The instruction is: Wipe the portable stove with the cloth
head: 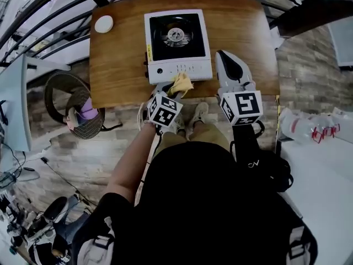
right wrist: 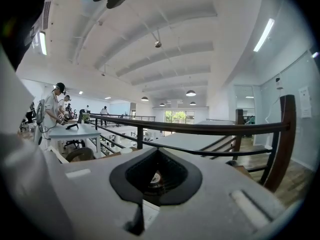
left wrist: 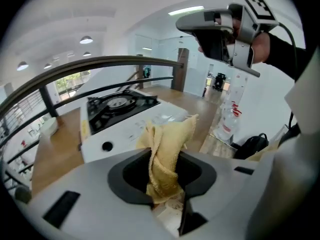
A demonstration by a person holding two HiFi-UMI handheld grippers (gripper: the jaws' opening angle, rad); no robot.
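Left gripper view: left gripper pinches yellow cloth beside stove.

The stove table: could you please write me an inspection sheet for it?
Surface: wooden table.
Job's things: stove mid-table; yellow cloth at its front edge.
Clutter: white round dish, far left corner.
Grippers: left tongs shut on cloth; right tongs shut, empty.
Cables: black cable behind right tongs.
Surroundings: railing, wicker chair, plastic bottles.
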